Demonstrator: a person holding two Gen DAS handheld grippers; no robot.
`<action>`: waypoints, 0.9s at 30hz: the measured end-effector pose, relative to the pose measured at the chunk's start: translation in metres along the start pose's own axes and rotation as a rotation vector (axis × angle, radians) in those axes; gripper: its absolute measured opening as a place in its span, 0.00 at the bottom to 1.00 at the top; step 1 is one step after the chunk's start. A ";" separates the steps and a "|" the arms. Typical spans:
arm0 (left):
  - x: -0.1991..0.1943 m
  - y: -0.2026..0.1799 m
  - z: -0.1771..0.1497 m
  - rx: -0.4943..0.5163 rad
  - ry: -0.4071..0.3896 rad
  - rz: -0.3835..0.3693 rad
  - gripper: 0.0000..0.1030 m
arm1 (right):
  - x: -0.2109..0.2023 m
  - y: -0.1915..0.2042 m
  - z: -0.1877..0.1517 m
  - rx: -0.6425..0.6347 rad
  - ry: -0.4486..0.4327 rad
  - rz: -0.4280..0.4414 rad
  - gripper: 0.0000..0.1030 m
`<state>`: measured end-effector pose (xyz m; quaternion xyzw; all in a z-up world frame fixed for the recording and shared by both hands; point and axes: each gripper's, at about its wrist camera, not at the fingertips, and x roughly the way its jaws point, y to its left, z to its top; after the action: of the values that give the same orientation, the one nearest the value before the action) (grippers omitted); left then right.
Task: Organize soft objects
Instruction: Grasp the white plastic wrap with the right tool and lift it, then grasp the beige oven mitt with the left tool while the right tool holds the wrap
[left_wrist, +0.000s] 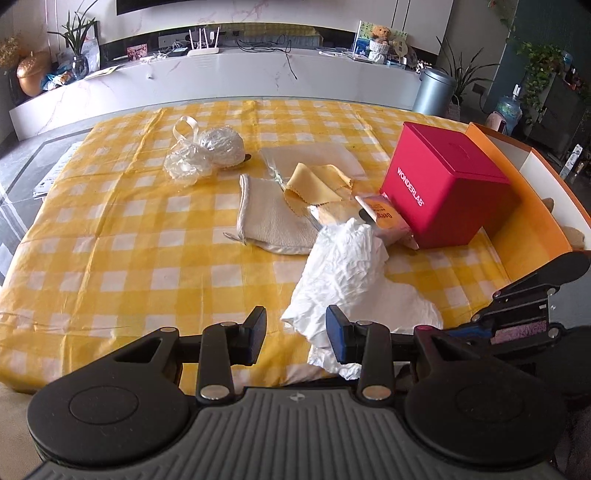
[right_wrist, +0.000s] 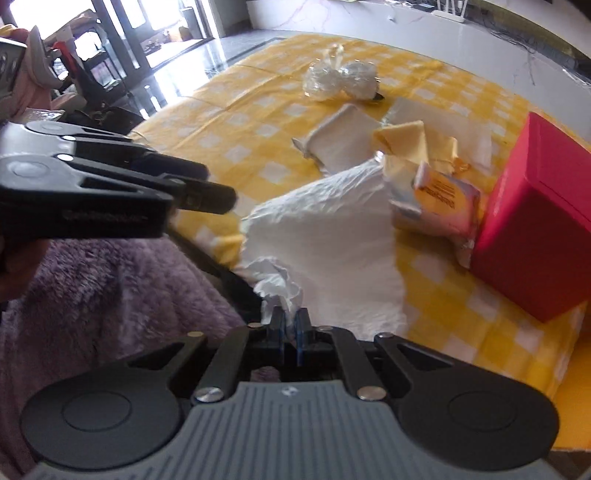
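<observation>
1. Right gripper (right_wrist: 290, 325): nearest item in the right wrist view; jaws pressed together on a gathered corner of the white crumpled sheet (right_wrist: 325, 236); the same gripper shows at the right edge of the left wrist view (left_wrist: 517, 321).
2. Left gripper (left_wrist: 296, 328): jaws spread wide, nothing between them; its right finger lies against the near edge of the white crumpled sheet (left_wrist: 351, 273); seen from the side in the right wrist view (right_wrist: 207, 192).
3. White crumpled sheet: spread over the yellow checked tablecloth (left_wrist: 110, 229), near edge lifted; its far end overlaps the foil sachets (left_wrist: 384, 218).
4. Foil sachets: a small heap leaning against the red box (left_wrist: 447, 195) lettered WONDERLAB; an orange box (left_wrist: 535, 225) stands open just behind the red one.
5. Beige mitt (left_wrist: 273, 221): flat, left of the sachets, cuff toward the far side.
6. Yellow cloth (left_wrist: 314, 184): folded, pinked edges, lying on a pale flat pouch (left_wrist: 332, 155).
7. Clear plastic bundles (left_wrist: 203, 155): two crinkled lumps with a ribbon loop, farthest on the cloth.
8. Purple fleece (right_wrist: 110, 288): near left, off the table edge.
</observation>
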<state>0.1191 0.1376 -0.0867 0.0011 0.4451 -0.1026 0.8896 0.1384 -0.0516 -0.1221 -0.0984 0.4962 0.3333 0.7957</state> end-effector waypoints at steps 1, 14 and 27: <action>0.002 -0.002 -0.001 0.006 0.007 -0.002 0.42 | 0.000 -0.006 -0.004 0.018 -0.001 -0.030 0.03; 0.057 -0.016 0.018 0.006 0.160 -0.068 0.61 | 0.013 -0.049 -0.010 0.264 -0.025 -0.102 0.38; 0.076 -0.033 0.023 0.028 0.221 -0.127 0.11 | 0.034 -0.067 -0.013 0.377 -0.034 -0.059 0.25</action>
<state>0.1751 0.0894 -0.1300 -0.0034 0.5379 -0.1643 0.8268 0.1814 -0.0942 -0.1691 0.0438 0.5331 0.2126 0.8177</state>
